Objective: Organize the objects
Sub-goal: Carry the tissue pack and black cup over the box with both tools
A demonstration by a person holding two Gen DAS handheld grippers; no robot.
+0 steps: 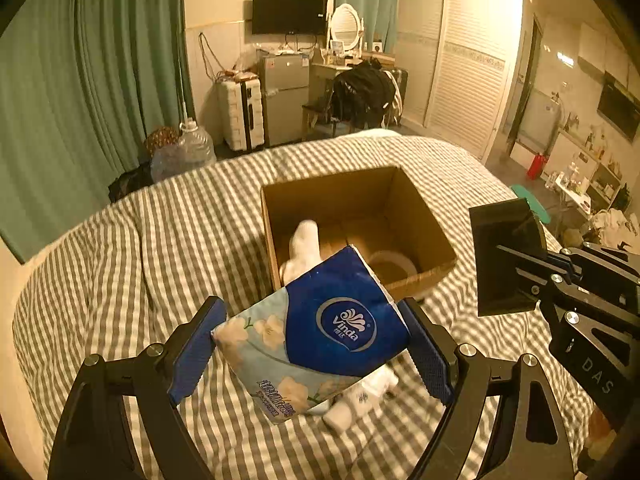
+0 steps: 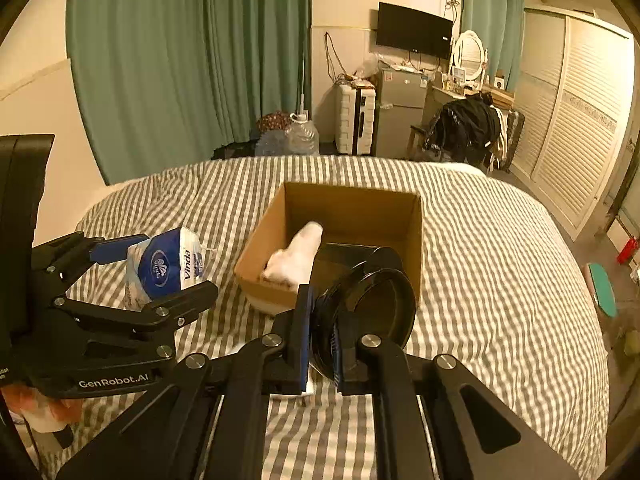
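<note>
left gripper (image 1: 310, 344) jaws clamp 1 tissue pack (image 1: 316, 340) | right gripper (image 2: 324, 344) jaws clamp 1 black lid (image 2: 372, 312) | 1 cardboard box (image 2: 414, 240): 1 white sock (image 2: 296, 256)

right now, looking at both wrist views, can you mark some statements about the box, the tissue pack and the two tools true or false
1. The left tool is closed on the Vinda tissue pack. True.
2. The cardboard box is closed with its flaps taped. False: it is open at the top.
3. The right tool holds a black round dish. True.
4. The box sits on a wooden table. False: it rests on the striped bedcover.
5. A white soft item already lies inside the box. True.
6. The tissue pack is inside the box. False: it is held outside it, on the near side.
</note>
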